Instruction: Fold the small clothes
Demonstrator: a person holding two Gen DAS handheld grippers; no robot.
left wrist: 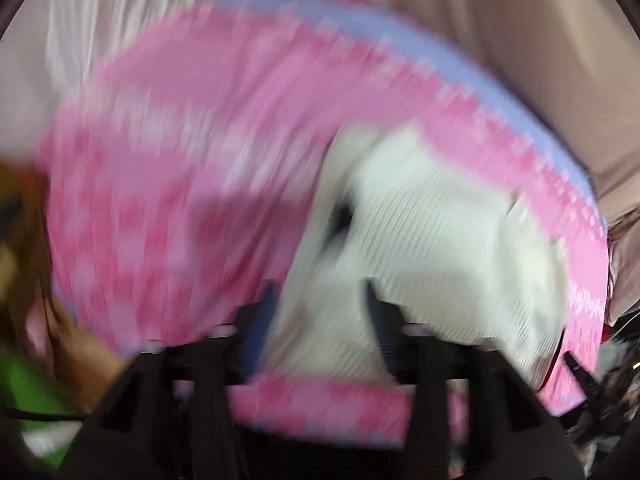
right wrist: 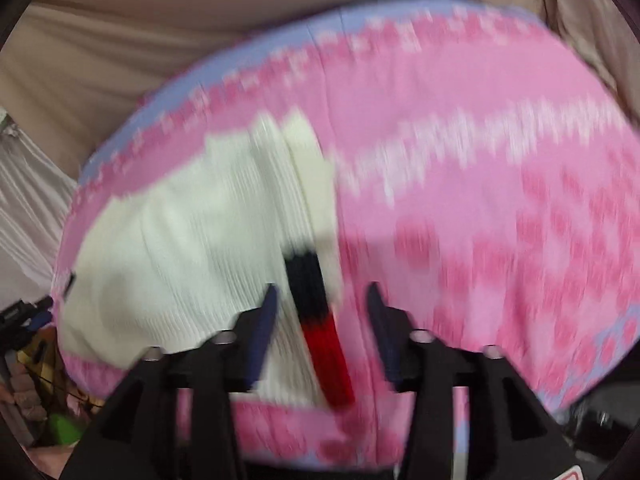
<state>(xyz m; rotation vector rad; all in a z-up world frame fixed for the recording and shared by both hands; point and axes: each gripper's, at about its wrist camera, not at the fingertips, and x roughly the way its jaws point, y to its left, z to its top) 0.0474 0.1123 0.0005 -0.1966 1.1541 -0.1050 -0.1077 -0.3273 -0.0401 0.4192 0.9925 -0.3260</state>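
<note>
Both views are heavily motion-blurred; counts cover only what can be made out.

Grippers, two. Left gripper (left wrist: 320, 300): two dark blue fingers (left wrist: 262, 320) standing apart, jaws released, no pad pressing on cloth; the white garment lies in the gap beyond the tips, and whether it touches them cannot be told. Right gripper (right wrist: 322, 304): two dark blue fingers (right wrist: 264, 324) likewise spread and released, with the striped band showing between the tips but not pinched.

White garment (left wrist: 432, 240), one: ribbed, cream-white cloth (right wrist: 180, 240) lying on the pink mat. In the left wrist view it spreads from the finger gap toward the right edge of the mat; in the right wrist view it fills the left half of the mat.

Striped band (right wrist: 320, 328), one: a narrow strip, black at its far end and red at its near end, lying along the right edge of the white garment.

Pink mat (left wrist: 180, 140), one: pink patterned surface (right wrist: 480, 200) with a pale lilac border, bearing the garment.

Beige cloth backdrop (left wrist: 480, 40), one: draped folds (right wrist: 140, 40) beyond the mat's far edge.

White pleated fabric (left wrist: 100, 20), one patch, far left.

Green object (left wrist: 24, 392), one, at the lower left, too blurred to identify.
</note>
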